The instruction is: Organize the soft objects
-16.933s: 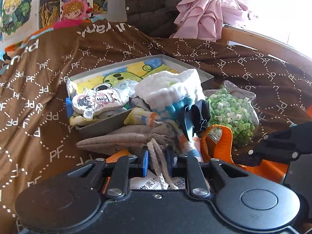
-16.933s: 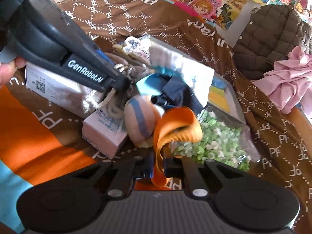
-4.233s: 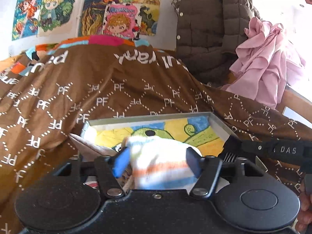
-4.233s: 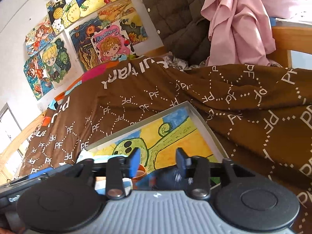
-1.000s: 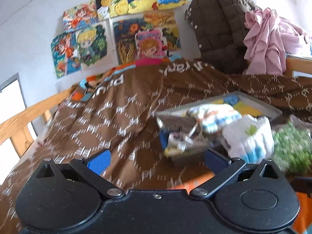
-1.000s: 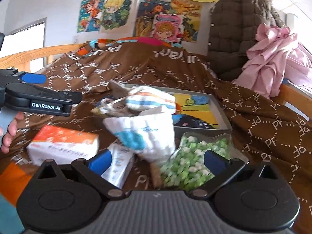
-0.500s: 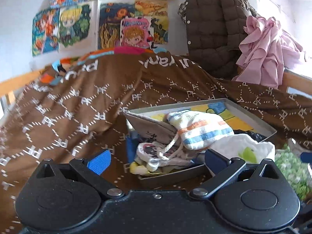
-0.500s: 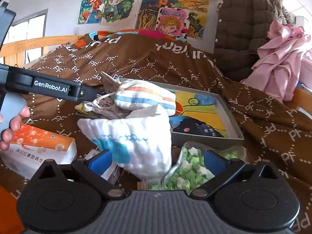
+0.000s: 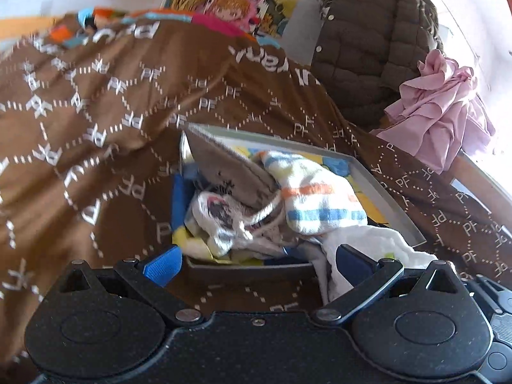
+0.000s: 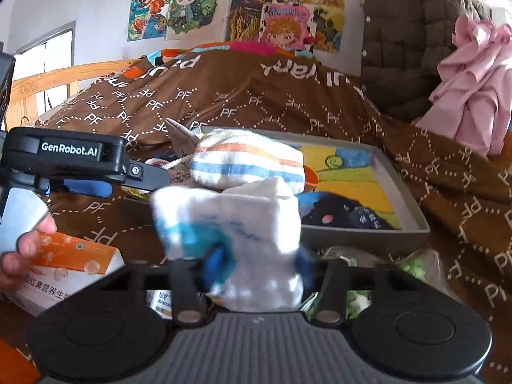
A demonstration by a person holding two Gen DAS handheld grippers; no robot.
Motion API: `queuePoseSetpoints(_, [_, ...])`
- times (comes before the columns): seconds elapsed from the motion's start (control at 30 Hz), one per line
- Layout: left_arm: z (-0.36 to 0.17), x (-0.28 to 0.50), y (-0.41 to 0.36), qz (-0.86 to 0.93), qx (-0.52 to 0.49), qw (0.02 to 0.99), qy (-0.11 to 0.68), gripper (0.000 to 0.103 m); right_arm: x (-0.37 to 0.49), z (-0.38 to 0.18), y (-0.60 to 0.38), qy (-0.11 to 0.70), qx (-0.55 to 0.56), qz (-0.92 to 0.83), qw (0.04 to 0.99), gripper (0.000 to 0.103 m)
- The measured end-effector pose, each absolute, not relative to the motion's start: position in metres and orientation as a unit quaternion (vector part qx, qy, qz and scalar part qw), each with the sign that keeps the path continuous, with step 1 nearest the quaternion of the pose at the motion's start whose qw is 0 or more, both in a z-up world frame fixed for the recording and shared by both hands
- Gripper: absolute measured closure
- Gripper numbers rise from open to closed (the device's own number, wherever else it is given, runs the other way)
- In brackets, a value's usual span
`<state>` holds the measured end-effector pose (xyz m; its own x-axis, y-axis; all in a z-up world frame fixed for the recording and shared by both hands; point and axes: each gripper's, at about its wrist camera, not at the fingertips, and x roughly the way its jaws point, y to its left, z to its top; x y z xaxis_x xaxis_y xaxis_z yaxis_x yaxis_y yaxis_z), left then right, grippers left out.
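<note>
A grey tray (image 9: 387, 192) with a cartoon lining lies on the brown blanket and holds a striped sock bundle (image 9: 316, 198), a grey pouch (image 9: 230, 172) and a printed white drawstring bag (image 9: 217, 214). My left gripper (image 9: 256, 262) is open and empty just before the tray's near wall. My right gripper (image 10: 256, 262) is shut on a white and blue cloth (image 10: 236, 224), in front of the tray (image 10: 403, 192). The striped bundle (image 10: 246, 163) and a dark cloth (image 10: 345, 211) lie in the tray. The left gripper (image 10: 105, 172) shows at the left.
An orange and white box (image 10: 64, 265) lies at the lower left by the hand. A bag of green pieces (image 10: 412, 265) lies before the tray. A brown jacket (image 10: 416, 38) and pink cloth (image 10: 473, 80) hang at the back right. The white cloth (image 9: 377, 249) overhangs the tray's corner.
My right gripper has closed on the white and blue cloth, which was lying free before. My left gripper has moved closer to the tray and stays open.
</note>
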<state>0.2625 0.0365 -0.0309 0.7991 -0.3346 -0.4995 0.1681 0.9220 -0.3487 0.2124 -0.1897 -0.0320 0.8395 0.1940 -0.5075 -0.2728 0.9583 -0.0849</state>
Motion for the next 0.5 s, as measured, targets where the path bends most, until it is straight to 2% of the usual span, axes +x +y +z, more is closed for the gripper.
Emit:
queuePoseSetpoints(0.07, [-0.034, 0.264, 0.039, -0.137, -0.159, 0.932, 0.294, 0.001, 0.212, -0.032, -0.192, 0.258, -0.074, 0.120, 0.956, 0.084])
queuePoseSetpoints(0.1, [-0.035, 0.265, 0.039, -0.139, -0.164, 0.931, 0.296, 0.001, 0.211, -0.031, -0.193, 0.259, -0.069, 0.117, 0.956, 0.087])
queuePoseSetpoints(0.5, [-0.036, 0.263, 0.032, -0.159, -0.144, 0.931, 0.297, 0.001, 0.202, 0.002, -0.225, 0.194, -0.011, 0.069, 0.978, 0.093])
